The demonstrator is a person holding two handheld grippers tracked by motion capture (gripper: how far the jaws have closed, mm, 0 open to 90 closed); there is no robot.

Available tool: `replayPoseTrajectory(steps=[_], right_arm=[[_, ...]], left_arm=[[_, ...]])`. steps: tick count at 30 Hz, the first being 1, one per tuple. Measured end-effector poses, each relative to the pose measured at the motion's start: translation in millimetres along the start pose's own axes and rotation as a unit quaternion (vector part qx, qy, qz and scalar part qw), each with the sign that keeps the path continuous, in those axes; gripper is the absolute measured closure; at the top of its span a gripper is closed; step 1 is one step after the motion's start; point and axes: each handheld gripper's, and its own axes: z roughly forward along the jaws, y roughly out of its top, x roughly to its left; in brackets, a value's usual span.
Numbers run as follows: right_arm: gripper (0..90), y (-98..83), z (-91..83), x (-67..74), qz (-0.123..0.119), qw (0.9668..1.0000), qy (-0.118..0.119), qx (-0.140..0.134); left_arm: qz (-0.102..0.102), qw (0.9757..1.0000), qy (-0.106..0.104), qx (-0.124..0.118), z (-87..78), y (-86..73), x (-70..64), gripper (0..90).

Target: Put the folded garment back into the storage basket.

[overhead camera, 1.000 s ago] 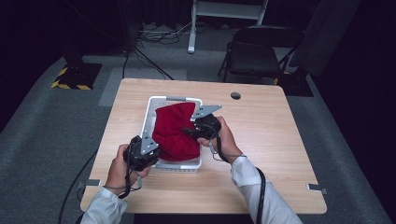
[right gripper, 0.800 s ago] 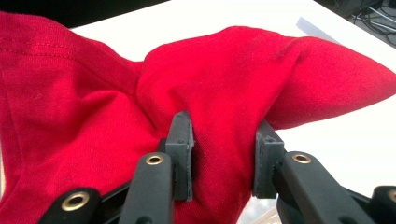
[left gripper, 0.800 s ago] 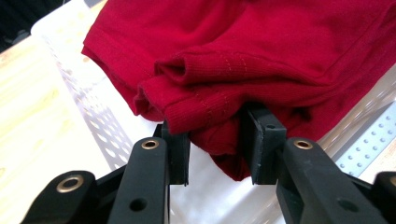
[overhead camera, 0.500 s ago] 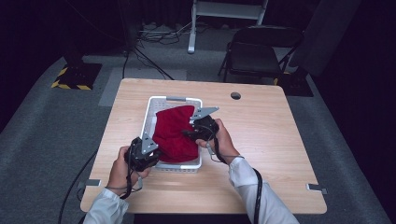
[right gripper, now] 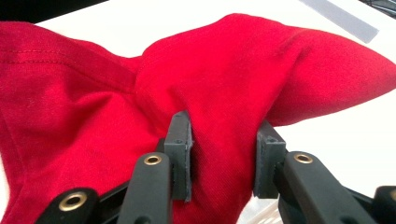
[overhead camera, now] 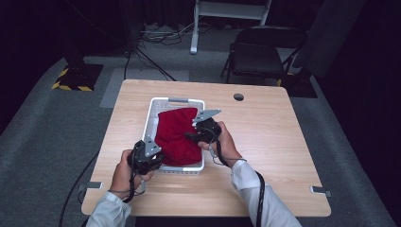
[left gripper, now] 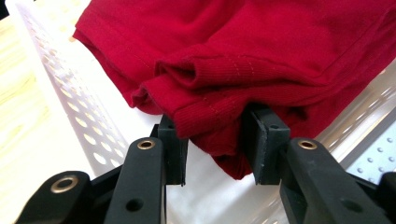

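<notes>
A red cloth (overhead camera: 172,132) lies bunched in a white perforated basket (overhead camera: 177,100) on the wooden table (overhead camera: 283,142). My left gripper (overhead camera: 155,157) is at the basket's near left corner. In the left gripper view its jaws (left gripper: 212,149) are closed on a folded hem of the red cloth (left gripper: 261,56), just above the basket's wall (left gripper: 70,107). My right gripper (overhead camera: 193,137) is at the cloth's right side. In the right gripper view the right gripper (right gripper: 222,154) pinches a thick ridge of the red cloth (right gripper: 224,70), which bulges up between the pads.
The table has a round cable hole (overhead camera: 239,97) at the back right and bare wood right of the basket. A black chair (overhead camera: 257,52) stands on the carpet beyond the table. Cables trail down from both grippers.
My right gripper has edged slightly toward the near side with the cloth. The left gripper has hardly moved.
</notes>
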Motion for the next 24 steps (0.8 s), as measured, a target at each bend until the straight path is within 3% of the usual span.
replayPoseTrajectory(steps=[24], right_arm=[[60.6,-8.9,5.7,-4.5,0.012,0.9997,-0.007,0.019]], left_arm=[[-0.004,1.0000,-0.001,0.003,7.0,-3.3,-2.5,61.6]])
